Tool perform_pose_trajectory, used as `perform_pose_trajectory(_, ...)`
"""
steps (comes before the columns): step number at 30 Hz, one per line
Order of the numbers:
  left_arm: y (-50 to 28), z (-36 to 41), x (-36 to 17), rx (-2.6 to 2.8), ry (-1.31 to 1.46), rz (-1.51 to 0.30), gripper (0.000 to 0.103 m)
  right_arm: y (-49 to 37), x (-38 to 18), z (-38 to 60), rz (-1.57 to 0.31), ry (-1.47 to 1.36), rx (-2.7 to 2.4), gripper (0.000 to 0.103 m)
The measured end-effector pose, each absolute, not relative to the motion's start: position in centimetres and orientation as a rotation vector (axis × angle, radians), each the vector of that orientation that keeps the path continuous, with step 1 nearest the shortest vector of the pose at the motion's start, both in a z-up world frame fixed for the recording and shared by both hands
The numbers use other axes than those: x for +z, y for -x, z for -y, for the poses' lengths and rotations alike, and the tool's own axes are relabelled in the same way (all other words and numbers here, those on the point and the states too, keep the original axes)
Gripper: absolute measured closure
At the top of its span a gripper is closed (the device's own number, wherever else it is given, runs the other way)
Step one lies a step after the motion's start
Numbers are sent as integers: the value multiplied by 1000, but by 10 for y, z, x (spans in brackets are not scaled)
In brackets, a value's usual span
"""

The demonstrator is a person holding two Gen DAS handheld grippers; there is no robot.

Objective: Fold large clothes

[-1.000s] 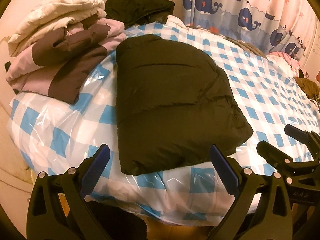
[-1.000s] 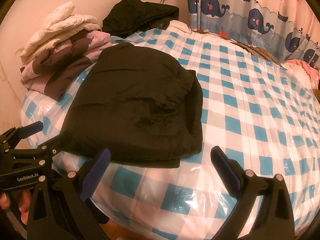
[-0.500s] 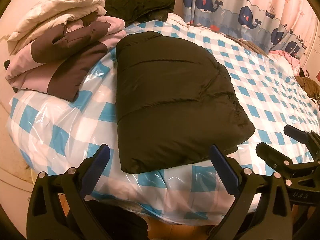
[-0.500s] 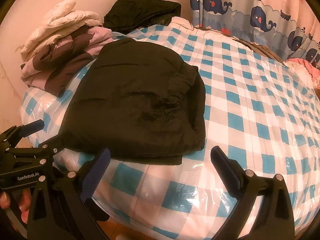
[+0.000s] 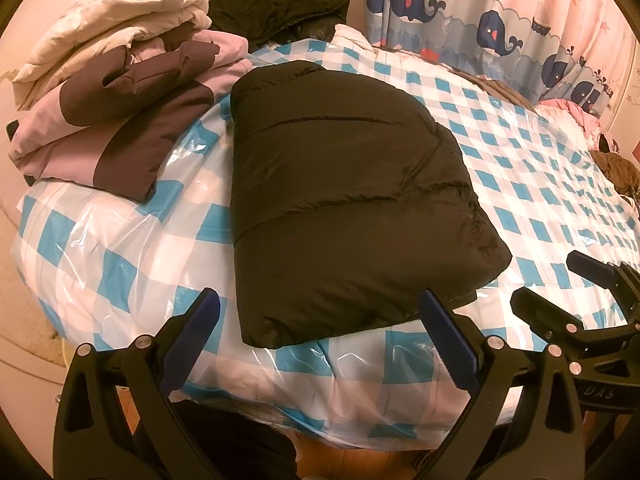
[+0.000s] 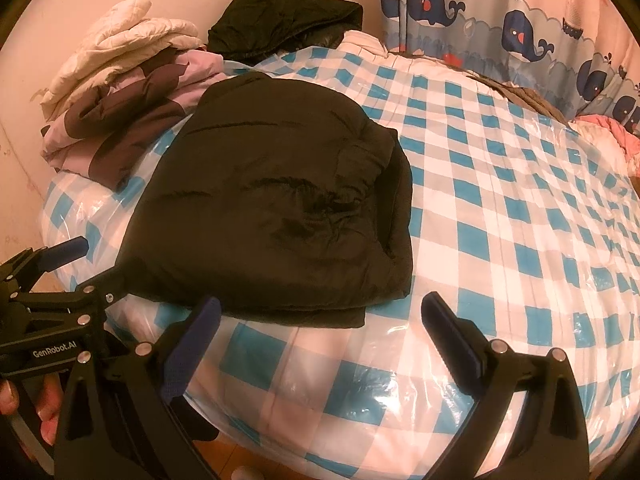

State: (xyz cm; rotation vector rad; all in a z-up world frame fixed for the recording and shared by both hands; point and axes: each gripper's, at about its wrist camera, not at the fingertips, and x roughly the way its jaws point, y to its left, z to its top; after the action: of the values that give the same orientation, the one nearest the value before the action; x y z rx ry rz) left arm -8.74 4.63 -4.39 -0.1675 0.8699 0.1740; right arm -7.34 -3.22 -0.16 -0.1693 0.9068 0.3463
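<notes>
A black puffer jacket (image 5: 344, 200) (image 6: 272, 216) lies folded into a compact block on the bed near its front edge. My left gripper (image 5: 318, 316) hangs open just short of the jacket's near hem, holding nothing. Open as well, my right gripper (image 6: 320, 320) hovers over the checked cover at the jacket's near right corner, its fingers empty. Each gripper shows in the other's view: the right one (image 5: 576, 280) at the right edge, the left one (image 6: 76, 264) at the left edge, held by a hand (image 6: 24, 408).
The bed (image 6: 520, 240) wears a blue-and-white checked cover under clear plastic. Folded pink-and-brown and white jackets (image 5: 112, 92) are stacked at the far left corner, another black garment (image 5: 276, 8) behind them. A whale-print curtain (image 5: 500, 20) and pink clothes (image 5: 576, 112) lie far right.
Both grippers have crept forward and slightly closer to the folded jacket, which now fills more of each view. The jacket itself has not moved.
</notes>
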Motion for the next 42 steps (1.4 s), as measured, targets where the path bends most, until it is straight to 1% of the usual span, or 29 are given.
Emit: perform_pose_trajectory(42, 86, -48, -49, 162, 167, -877, 8, 75, -7, 26, -916, 171, 362, 7)
